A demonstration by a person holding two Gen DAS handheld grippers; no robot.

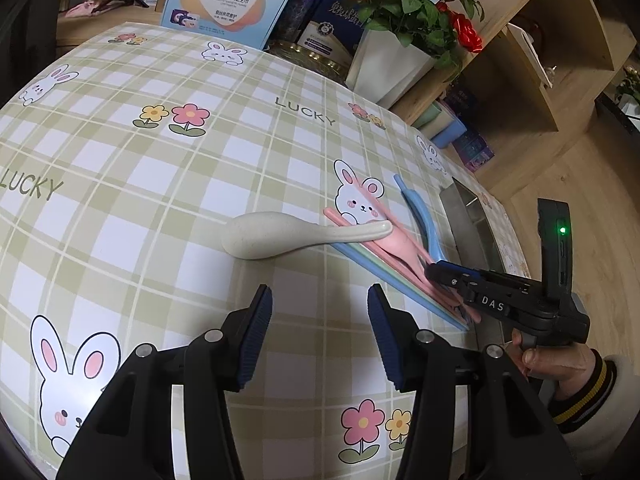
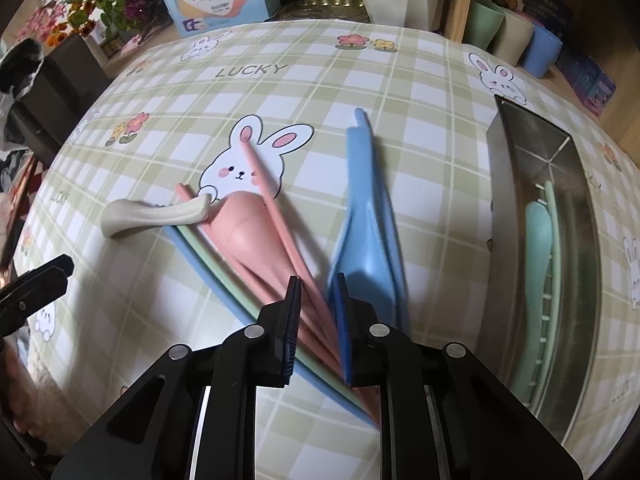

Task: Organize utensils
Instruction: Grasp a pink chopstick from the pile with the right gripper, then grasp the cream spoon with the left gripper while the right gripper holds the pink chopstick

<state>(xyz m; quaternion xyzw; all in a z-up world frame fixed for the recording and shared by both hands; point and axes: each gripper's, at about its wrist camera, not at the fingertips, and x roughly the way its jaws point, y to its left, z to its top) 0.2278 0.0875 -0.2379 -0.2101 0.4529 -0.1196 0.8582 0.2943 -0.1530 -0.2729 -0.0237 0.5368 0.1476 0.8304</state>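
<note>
A heap of utensils lies on the checked tablecloth: a cream spoon (image 1: 272,238) (image 2: 152,216), a pink spoon (image 2: 256,236), a blue spoon (image 2: 364,232), pink chopsticks (image 2: 260,172), and a blue and a green chopstick (image 2: 208,264). My right gripper (image 2: 318,284) (image 1: 434,272) points down into the near end of the heap. Its jaws are shut on a pink chopstick, close beside the blue spoon. My left gripper (image 1: 320,300) hovers open over bare cloth in front of the cream spoon, with nothing between its pads. A steel tray (image 2: 500,184) at the right holds a green spoon (image 2: 538,240).
A white pot of red roses (image 1: 384,64), a light blue box (image 1: 236,0) and dark boxes line the table's far edge. Pastel cups (image 2: 512,36) stand on a wooden shelf beyond the tray. A person's hand in a striped cuff (image 1: 560,364) holds the right gripper.
</note>
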